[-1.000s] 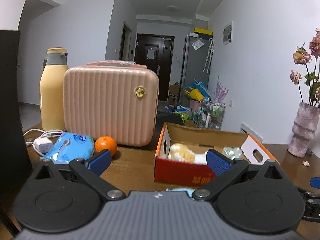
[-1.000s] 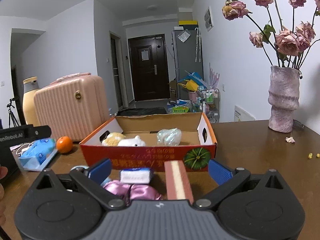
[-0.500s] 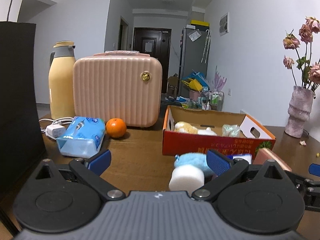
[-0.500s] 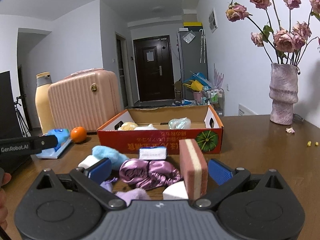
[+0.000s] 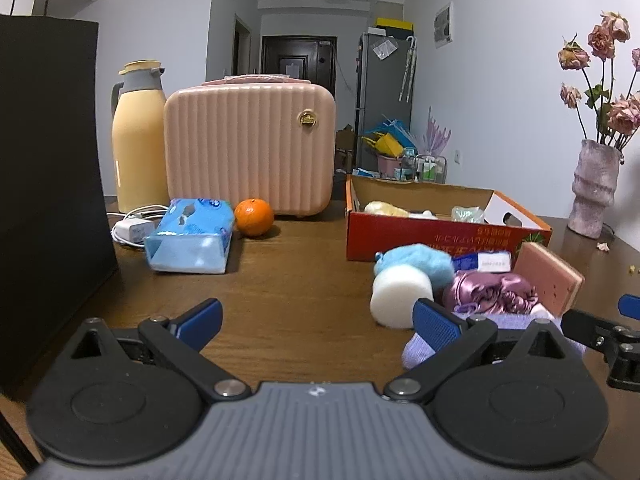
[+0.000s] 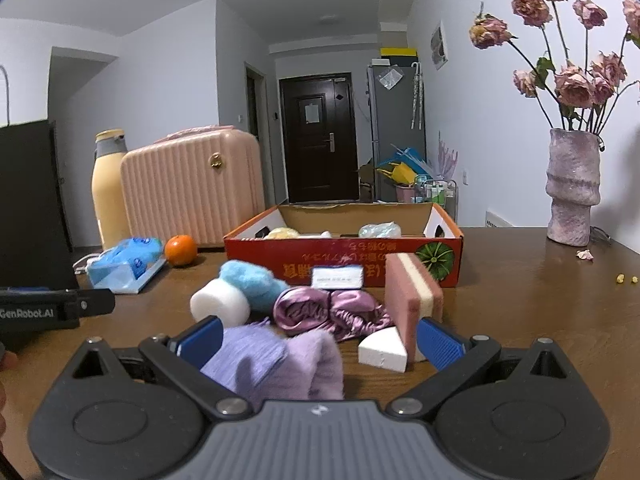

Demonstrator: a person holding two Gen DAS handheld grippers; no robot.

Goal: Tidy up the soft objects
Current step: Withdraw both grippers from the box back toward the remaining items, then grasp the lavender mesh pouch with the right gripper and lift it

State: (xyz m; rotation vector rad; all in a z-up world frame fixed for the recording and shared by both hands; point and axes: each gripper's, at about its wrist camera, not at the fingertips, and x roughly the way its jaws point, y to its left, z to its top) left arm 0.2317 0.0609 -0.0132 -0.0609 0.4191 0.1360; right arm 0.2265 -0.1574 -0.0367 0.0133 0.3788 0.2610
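Where soft items cluster, wood table (image 5: 304, 280), hallway bkgd

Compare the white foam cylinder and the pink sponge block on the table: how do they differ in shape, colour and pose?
The white foam cylinder is round and plain white; the pink sponge block is flat-sided, pink with a cream layer. The cylinder lies on its side, while the block stands on edge, tilted. The cylinder touches the blue fluffy ball; the block stands beside a white foam wedge. Both sit outside the cardboard box.

box (image 6: 344, 258) red | case (image 5: 250, 148) pink, ribbed | cloth (image 6: 276, 360) lilac | orange (image 5: 254, 212) orange
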